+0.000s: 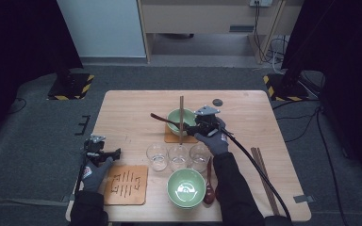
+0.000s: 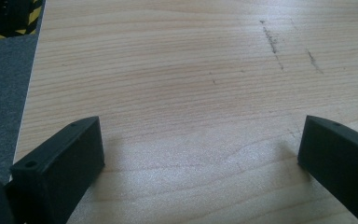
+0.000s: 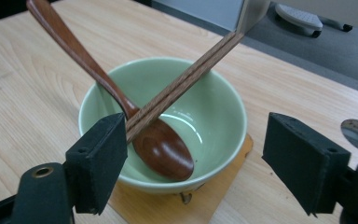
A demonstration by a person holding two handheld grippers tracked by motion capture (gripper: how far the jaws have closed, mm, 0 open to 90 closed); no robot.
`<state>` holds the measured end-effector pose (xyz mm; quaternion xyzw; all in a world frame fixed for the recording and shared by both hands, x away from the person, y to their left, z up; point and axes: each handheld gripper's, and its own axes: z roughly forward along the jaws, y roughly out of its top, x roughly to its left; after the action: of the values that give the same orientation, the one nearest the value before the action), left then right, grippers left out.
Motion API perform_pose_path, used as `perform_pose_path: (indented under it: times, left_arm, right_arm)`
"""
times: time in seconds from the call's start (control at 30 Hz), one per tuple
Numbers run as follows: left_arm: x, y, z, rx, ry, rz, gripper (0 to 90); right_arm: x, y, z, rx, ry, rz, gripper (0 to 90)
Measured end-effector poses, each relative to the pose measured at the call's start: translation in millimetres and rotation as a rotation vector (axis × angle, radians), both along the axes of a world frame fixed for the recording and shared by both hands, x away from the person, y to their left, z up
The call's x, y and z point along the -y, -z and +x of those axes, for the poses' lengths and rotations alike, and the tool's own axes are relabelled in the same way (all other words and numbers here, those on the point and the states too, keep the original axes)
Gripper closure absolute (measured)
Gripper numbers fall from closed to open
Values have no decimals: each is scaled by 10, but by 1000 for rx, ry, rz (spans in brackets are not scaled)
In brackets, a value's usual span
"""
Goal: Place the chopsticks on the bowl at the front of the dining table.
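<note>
Chopsticks [image 3: 182,84]: pair across far green bowl [image 3: 223,109] beside spoon [image 3: 161,149], long axis running away from right gripper [image 3: 193,154], its jaws spread, near end by 1 jaw; left gripper [image 2: 200,154] agape, well apart.

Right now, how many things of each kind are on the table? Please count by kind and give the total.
Green bowls: 2, far and near
Clear glasses: 3, in a row
Wooden spoons: 2, one in the far bowl, one beside the near bowl
Chopstick pairs: 2, across the far bowl and at the right edge
Mats: 2, under the far bowl and bare
Total: 11
</note>
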<state>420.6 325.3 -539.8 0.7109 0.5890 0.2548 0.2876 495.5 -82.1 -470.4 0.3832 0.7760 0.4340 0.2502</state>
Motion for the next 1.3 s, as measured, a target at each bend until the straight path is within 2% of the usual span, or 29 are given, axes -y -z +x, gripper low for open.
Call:
perform_pose_path:
  times: [0.47, 0.93, 1.0, 1.1, 1.17, 1.3]
  left_arm:
    - [0, 0, 0, 0, 0, 0, 0]
    - [1, 1, 3, 1, 0, -1, 0]
    - [1, 0, 3, 0, 0, -1, 0]
    - [2, 1, 3, 1, 0, -1, 0]
    - [2, 1, 3, 0, 0, -1, 0]
    - [1, 0, 3, 0, 0, -1, 0]
  right_arm:
    - [254, -380, 2, 75, 88, 102, 230]
    - [540, -631, 28, 110, 147, 118, 246]
    - [534, -696, 28, 123, 146, 89, 247]
    - [495, -801, 25, 139, 137, 102, 243]
    - [450, -847, 30, 150, 135, 94, 239]
    - [336, -875, 72, 150, 132, 104, 227]
